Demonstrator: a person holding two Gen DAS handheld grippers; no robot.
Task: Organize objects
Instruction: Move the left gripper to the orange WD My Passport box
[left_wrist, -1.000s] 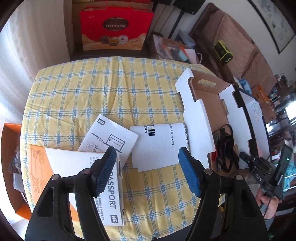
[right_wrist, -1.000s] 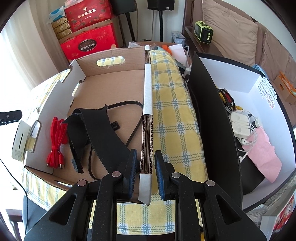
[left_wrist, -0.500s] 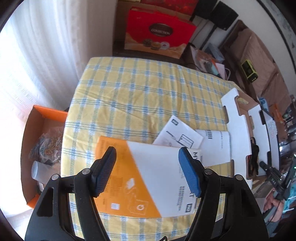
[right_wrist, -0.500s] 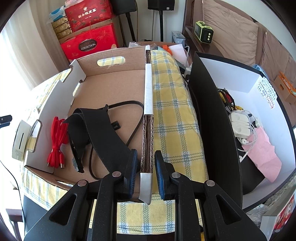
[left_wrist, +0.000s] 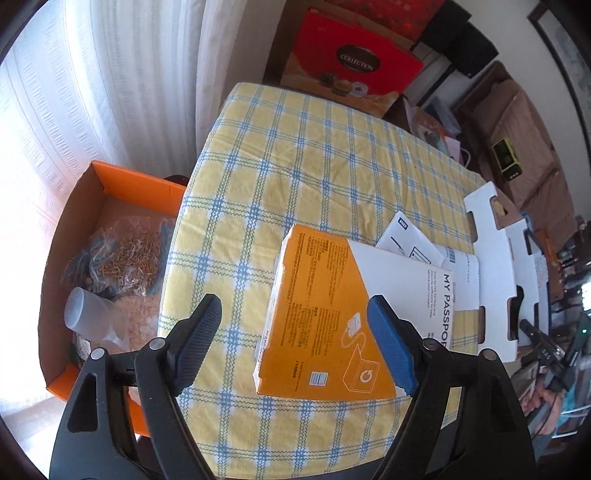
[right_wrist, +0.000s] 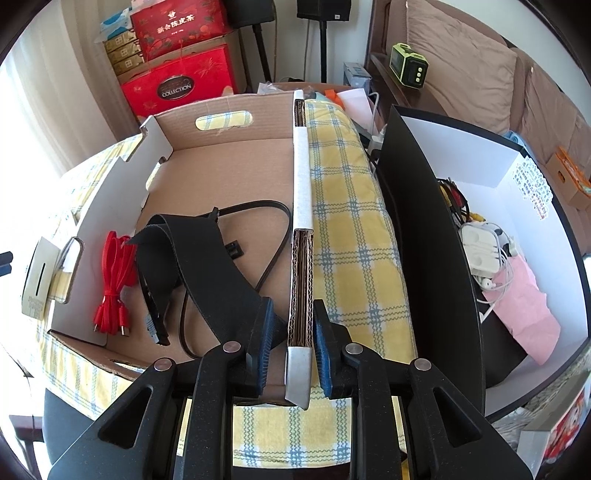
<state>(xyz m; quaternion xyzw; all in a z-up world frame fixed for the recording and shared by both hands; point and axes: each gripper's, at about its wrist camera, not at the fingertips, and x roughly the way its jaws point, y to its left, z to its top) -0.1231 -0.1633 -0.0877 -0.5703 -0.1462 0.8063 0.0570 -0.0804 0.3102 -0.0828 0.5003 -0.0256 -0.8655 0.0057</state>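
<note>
The left gripper hangs over the checked tablecloth, its jaws apart and just widened, empty, with the orange-and-white box lying on the cloth below, near the right pad. The right gripper straddles the side wall of the cardboard tray, pads at either face. In the tray lie a red cable and a black strap.

Pkg box on table, leaflets behind
</note>
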